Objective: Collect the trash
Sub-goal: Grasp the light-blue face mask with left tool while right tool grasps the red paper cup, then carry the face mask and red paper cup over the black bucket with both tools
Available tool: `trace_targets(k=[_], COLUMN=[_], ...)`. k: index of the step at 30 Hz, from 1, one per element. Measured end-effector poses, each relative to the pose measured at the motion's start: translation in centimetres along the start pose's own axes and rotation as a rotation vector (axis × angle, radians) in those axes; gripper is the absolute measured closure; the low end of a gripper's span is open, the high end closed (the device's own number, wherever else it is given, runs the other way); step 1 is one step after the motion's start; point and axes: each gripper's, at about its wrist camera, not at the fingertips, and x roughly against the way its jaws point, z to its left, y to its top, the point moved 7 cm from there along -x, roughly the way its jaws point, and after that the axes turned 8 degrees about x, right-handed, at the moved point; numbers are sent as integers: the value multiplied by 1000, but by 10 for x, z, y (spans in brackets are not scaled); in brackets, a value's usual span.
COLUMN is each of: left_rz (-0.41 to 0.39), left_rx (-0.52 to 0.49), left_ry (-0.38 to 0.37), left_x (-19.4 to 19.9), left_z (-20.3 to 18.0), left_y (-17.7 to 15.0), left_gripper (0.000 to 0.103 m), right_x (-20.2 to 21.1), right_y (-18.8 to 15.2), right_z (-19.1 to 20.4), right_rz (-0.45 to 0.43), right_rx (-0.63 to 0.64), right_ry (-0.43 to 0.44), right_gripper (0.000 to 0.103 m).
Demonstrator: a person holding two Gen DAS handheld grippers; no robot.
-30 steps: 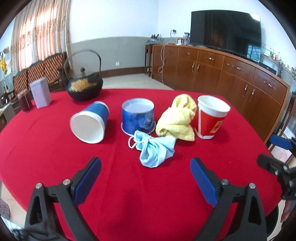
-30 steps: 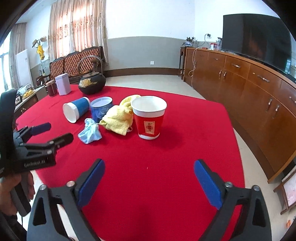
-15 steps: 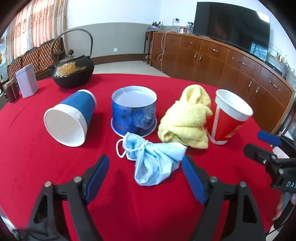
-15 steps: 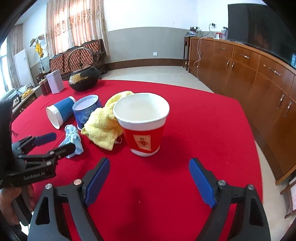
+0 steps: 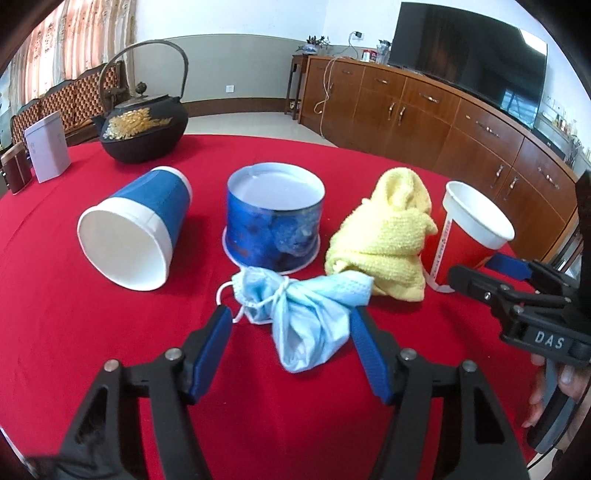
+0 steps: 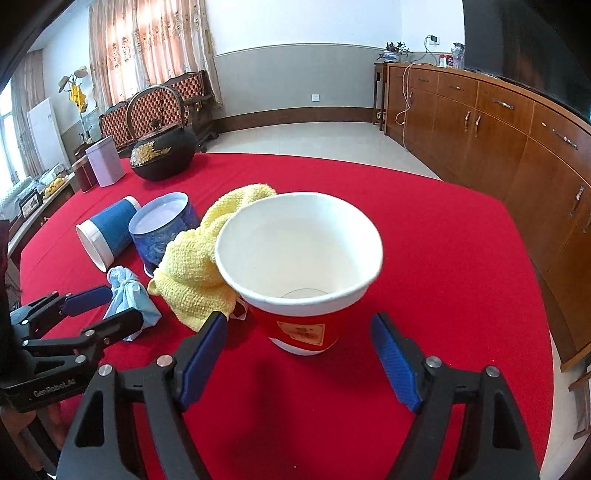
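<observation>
We stood in a bright living room with white upper walls (image 6: 295, 22) and a grey lower band. Ahead and to the right of the grippers ran a long wooden sideboard (image 5: 424, 114) carrying a dark television (image 5: 465, 51). Ahead on the left, patterned curtains (image 6: 147, 48) glowed with daylight behind carved chairs (image 6: 155, 107). The floor (image 6: 314, 136) was pale tile.

Left tool (image 5: 290, 325) low, jaws spread; right tool (image 6: 299, 332) likewise agape.
</observation>
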Motion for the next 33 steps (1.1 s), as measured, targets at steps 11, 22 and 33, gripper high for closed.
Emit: trace_targets(k=[11, 22, 33], left_rz=[19, 26, -78], left_rx=[10, 6, -4], left_ry=[-32, -98, -131], left_x=[-5, -5, 28], left_z=[-1, -6, -5], left_y=[2, -1, 2], left_gripper=[36, 81, 83], right_x=[-5, -2, 34], right_y=[7, 6, -10], right_z=[1, 1, 4], right_rz=[-6, -11, -65], right_rx=[3, 10, 47], right_ry=[2, 7, -38], right_gripper=[31, 43, 44])
